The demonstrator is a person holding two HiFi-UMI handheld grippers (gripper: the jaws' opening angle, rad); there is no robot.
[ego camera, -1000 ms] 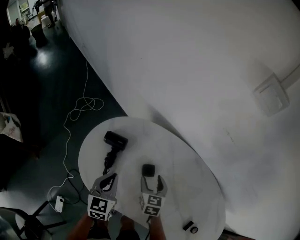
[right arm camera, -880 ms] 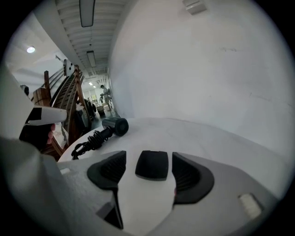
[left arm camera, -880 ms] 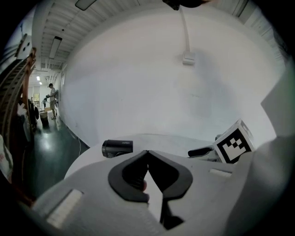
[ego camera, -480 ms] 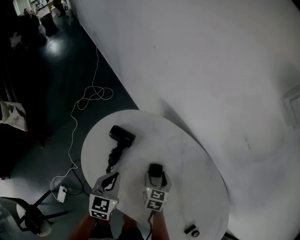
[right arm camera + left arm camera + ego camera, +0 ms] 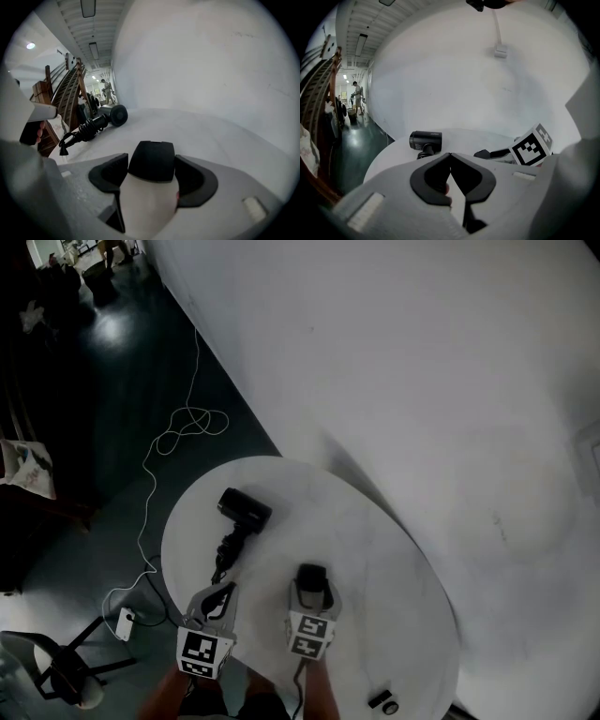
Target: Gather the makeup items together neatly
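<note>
Black compact [image 5: 151,160] clamped between right gripper [image 5: 311,587] fingers, left gripper [image 5: 220,596] closed

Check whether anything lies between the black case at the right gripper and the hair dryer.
Nothing visible does. The black case sits between the right gripper's jaws, and only bare white table lies from it to the hair dryer and its coiled cord.

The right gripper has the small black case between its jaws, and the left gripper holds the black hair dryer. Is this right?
Not quite. The left gripper view shows the left gripper shut and empty; the black hair dryer lies on the table ahead of it. The right gripper does have the small black case between its jaws.
</note>
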